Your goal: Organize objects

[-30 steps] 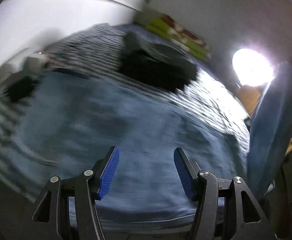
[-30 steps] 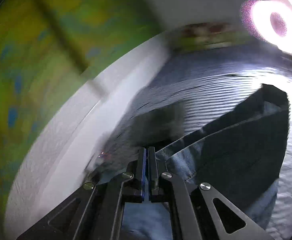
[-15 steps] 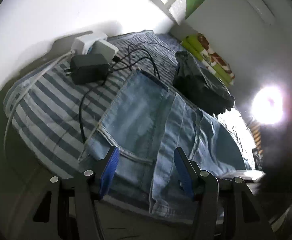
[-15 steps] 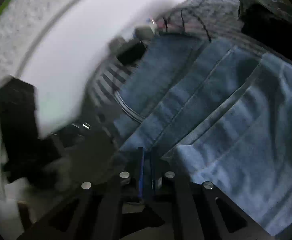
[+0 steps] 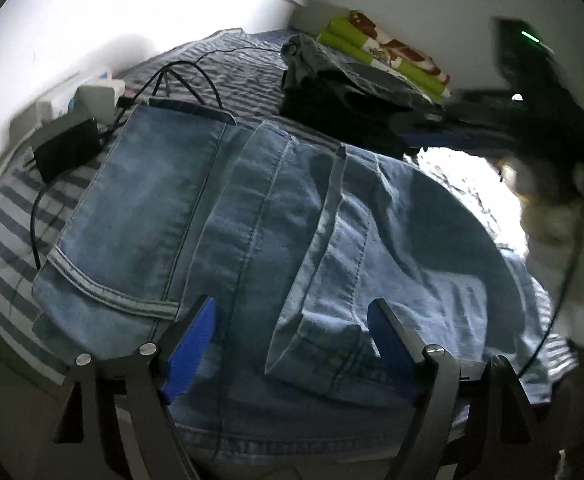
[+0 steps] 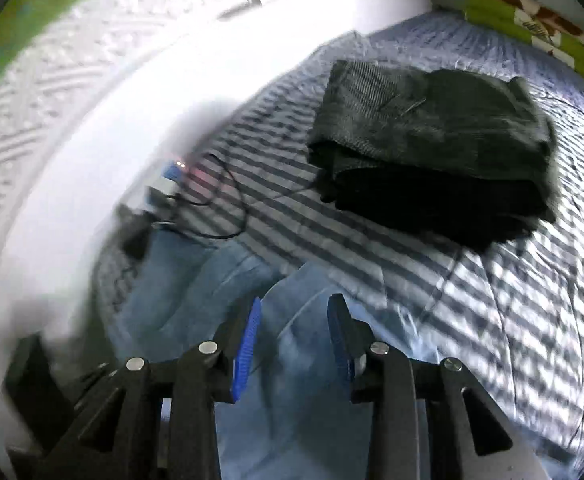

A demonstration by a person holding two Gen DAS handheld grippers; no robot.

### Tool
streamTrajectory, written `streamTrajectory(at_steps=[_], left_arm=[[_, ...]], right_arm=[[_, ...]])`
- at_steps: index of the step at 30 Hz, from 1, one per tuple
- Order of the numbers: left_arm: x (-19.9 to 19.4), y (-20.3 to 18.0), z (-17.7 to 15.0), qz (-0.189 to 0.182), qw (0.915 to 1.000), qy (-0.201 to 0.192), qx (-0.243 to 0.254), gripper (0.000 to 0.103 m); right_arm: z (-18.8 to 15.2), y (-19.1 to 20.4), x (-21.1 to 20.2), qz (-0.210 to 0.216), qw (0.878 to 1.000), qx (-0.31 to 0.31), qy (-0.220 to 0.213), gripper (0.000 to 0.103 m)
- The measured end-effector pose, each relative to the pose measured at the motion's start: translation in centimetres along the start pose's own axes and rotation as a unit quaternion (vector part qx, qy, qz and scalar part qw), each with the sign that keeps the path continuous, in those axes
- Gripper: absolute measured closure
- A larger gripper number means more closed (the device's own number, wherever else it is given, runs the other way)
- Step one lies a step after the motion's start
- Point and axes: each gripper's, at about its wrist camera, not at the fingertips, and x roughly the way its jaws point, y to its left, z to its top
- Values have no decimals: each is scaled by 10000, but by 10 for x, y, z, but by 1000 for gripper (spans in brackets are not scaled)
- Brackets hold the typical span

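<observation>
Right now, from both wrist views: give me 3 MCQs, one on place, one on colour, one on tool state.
1. The dark folded clothes lie:
A. on the striped bedsheet
B. on the jeans
C. on the floor

2. The jeans are:
A. black
B. light blue
C. white

3. The right tool is:
A. shut on the jeans
B. open, holding nothing
C. out of view

Key:
1 A, stripes show all round the pile.
2 B, faded blue denim.
3 B, a gap between its blue pads, as on the left tool.
</observation>
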Motion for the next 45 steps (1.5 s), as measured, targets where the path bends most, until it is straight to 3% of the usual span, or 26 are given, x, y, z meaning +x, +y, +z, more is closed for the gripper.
streamTrajectory(at_steps=[4, 6, 8, 10, 12, 13, 17, 23, 28, 34, 38, 39, 42, 45], left_arm=[[-1, -8, -4, 177, 9995, -73, 249, 37], [-5, -9, -5, 214, 9993, -100, 305, 42], [-10, -9, -7, 114, 9994, -77, 317, 63], [-10, -14, -6, 105, 9993, -94, 345, 77], [-10, -13, -6, 257, 9988, -99, 399, 86], [-12, -11, -7, 205, 9992, -106, 328, 89], [-22, 3, -8, -88, 9997, -206, 39, 99], [-46, 11, -9, -251, 9985, -471, -95, 102], [-70, 35, -8, -350, 9957, -731, -456, 102], [-80, 64, -18, -211, 9946, -721, -711, 102], [-66, 71, -21, 51, 9966, -405, -720, 102], [-63, 69, -20, 288, 9966, -411, -649, 102], [-67, 75, -17, 242, 9954, -502, -773, 102], [-70, 80, -15, 136, 9937, -581, -948, 102]], right_arm=[[15, -11, 40, -232, 9994, 67, 262, 71], [21, -22, 61, -115, 9983, 252, 519, 70], [20, -28, 72, 69, 9959, 464, 769, 70], [18, -29, 74, 249, 9949, 514, 831, 70], [14, -28, 65, 372, 9951, 480, 780, 78], [14, -26, 60, 358, 9955, 434, 760, 92], [13, -15, 33, 195, 9989, 161, 385, 97], [17, 11, -2, 114, 9995, -268, -96, 97], [34, 39, 3, 268, 9977, -508, -354, 97], [46, 84, 45, 289, 9941, -1013, -249, 97], [48, 92, 103, -122, 9930, -1131, 323, 93], [48, 91, 106, -160, 9932, -1099, 360, 93], [54, 82, 81, 34, 9962, -869, 84, 89], [45, 69, 19, 314, 9960, -800, -251, 85]])
